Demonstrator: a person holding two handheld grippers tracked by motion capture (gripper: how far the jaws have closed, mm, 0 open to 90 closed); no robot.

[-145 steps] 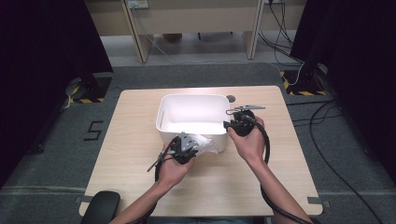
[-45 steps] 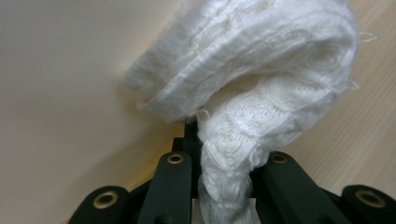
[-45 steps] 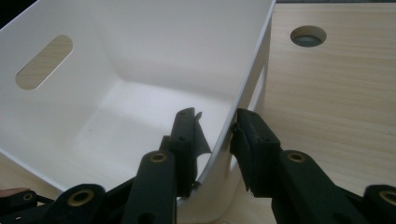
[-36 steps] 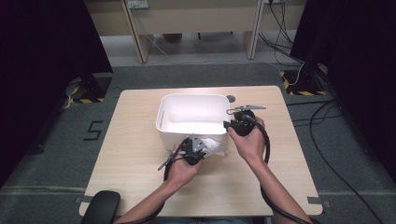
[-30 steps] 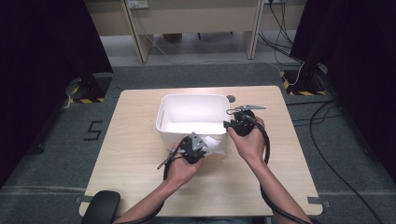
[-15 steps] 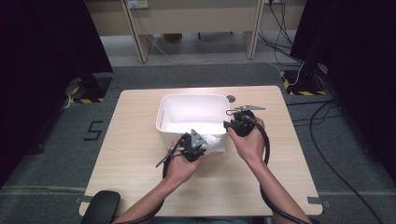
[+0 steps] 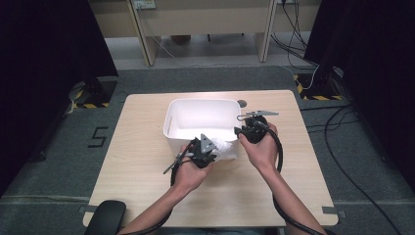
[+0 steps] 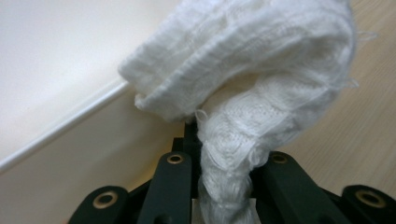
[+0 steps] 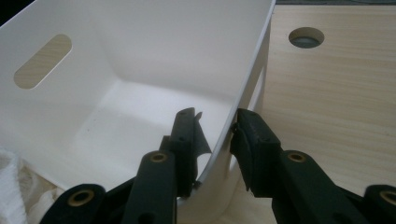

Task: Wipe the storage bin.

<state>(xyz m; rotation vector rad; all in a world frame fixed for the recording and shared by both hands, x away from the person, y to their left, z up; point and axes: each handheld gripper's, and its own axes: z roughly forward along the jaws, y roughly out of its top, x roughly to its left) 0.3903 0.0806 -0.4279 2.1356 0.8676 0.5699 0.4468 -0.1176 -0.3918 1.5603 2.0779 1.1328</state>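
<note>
Two tools are seen in the high view. The left tool (image 7: 208, 149) is held at the near wall of the white tub (image 7: 169, 128), which sits near the middle of the surface (image 7: 142, 171). A white cloth (image 7: 224, 147) is bunched at that wall, just beside the rim. The right tool (image 7: 243, 131) is held at the tub's right wall. The cloth should be lifted well over the rim before it is let go, and the tub should be kept steady. How much cloth hangs outside the tub is hard to tell from here.

In the left gripper view, the left tool is pressed tight on a twisted end of the cloth (image 8: 243, 93). The grip should be kept firm. The jaw tips are hidden by the cloth.

In the right gripper view, the tub's wall (image 9: 247, 70) is pinched by the right tool (image 9: 214, 128), one jaw inside and one outside. A bit of cloth (image 9: 9, 177) is cut off at the left edge.
</note>
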